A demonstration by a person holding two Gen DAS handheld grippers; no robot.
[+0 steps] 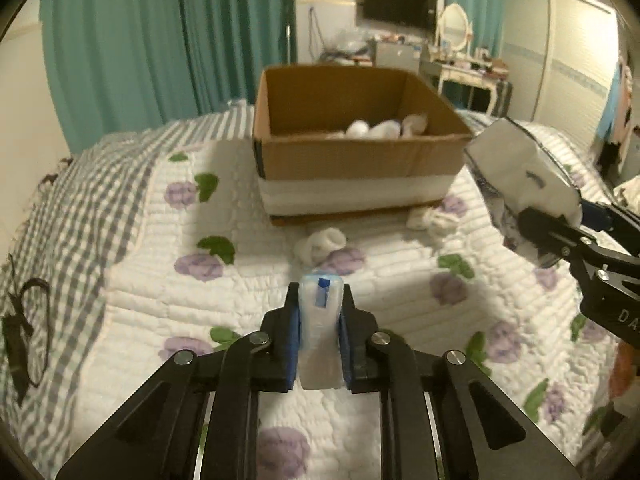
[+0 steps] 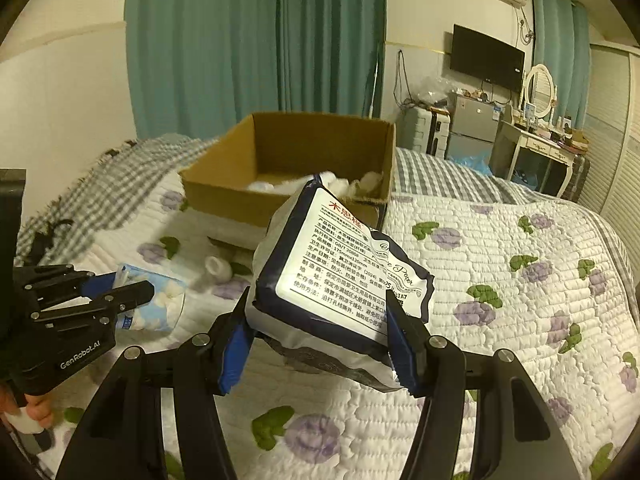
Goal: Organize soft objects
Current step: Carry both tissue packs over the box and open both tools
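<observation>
My left gripper (image 1: 320,296) is shut on a small clear-and-blue pack of cotton balls (image 1: 320,320), held above the bed; the pack also shows in the right wrist view (image 2: 156,300). My right gripper (image 2: 320,320) is shut on a navy-and-white tissue pack (image 2: 340,276), held up right of the cardboard box (image 1: 352,152); the pack also shows in the left wrist view (image 1: 524,184). The open box (image 2: 280,200) stands on the bed and holds white soft items (image 1: 380,128). White soft balls (image 1: 320,242) and a second clump (image 1: 436,220) lie on the quilt before the box.
The bed has a white floral quilt (image 1: 400,280) over a grey checked sheet (image 1: 80,184). A black cord (image 1: 24,328) lies at the left edge. Teal curtains (image 2: 240,40), a dresser (image 2: 536,148) and a wall TV (image 2: 486,56) stand behind.
</observation>
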